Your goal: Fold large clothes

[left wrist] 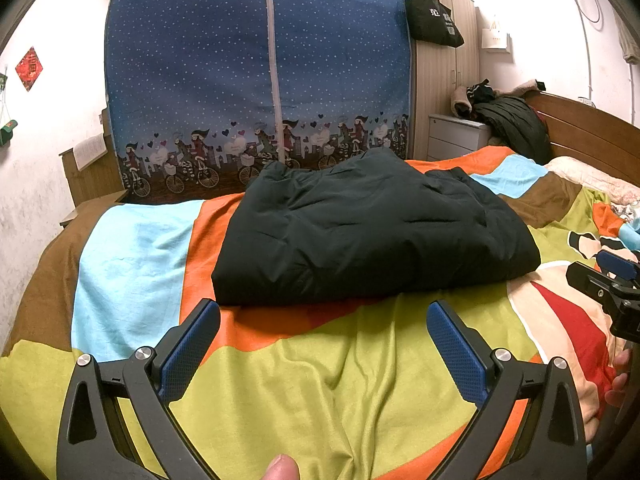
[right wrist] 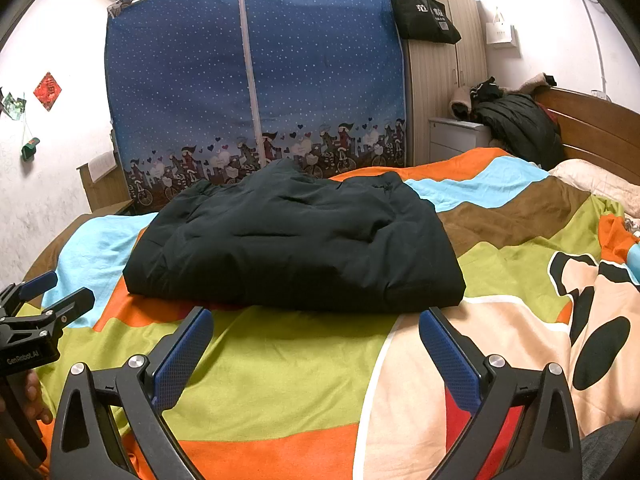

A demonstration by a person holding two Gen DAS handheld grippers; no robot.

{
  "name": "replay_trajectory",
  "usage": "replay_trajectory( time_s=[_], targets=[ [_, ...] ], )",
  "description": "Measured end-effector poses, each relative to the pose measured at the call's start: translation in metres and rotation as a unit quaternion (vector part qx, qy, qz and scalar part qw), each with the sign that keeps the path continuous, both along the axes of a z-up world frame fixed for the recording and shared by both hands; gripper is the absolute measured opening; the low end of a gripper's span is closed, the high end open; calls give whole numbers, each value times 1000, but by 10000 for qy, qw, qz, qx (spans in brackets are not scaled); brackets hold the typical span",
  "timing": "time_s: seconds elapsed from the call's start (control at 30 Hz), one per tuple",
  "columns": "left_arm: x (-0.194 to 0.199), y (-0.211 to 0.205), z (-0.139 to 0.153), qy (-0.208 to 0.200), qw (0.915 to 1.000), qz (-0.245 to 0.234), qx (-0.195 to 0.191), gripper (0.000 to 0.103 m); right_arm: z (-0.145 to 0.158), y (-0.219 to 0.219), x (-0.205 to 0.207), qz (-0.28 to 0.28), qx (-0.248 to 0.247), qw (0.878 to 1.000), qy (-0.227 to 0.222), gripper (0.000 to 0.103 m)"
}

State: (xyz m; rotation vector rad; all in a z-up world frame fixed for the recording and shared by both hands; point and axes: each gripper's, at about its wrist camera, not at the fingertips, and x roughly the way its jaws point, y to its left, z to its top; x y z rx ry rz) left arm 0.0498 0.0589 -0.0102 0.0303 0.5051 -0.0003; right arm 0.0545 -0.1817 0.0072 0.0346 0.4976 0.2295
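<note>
The dark green padded quilted coat (left wrist: 372, 228), lying folded on the bed's patchwork quilt cover (left wrist: 320, 380), looks puffy enough to spring open (both grippers, left gripper (left wrist: 323, 320) and right gripper (right wrist: 316, 328), released, fingers spread, just short of its near edge).

Bed (left wrist: 360, 380) with a colourful patchwork cover, folded dark garment (left wrist: 372, 236) on top.

Home bedroom; bed (left wrist: 280, 380) with headboard (left wrist: 592, 132); fabric wardrobe (left wrist: 256, 80)
</note>
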Motion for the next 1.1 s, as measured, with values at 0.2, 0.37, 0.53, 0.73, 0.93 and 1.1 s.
replay_trajectory(
  time_s=[0.2,0.37,0.53,0.73,0.93,1.1],
  targets=[
    [0,0,1,2,10000,7,-11,101,0,1,0,-7,2,10000,-1,103],
    [0,1,1,3,10000,-5,-4,101,0,0,0,-3,3,10000,4,103],
    [0,1,0,1,10000,-2,-5,101,0,0,0,-1,5,10000,8,103],
    [0,1,0,0,10000,-1,-6,101,0,0,0,-5,8,10000,11,103],
    [0,0,0,0,10000,3,-1,101,0,0,0,-4,8,10000,13,103],
    [0,0,0,1,10000,2,-4,101,-1,1,0,-7,13,10000,18,103]
  ],
)
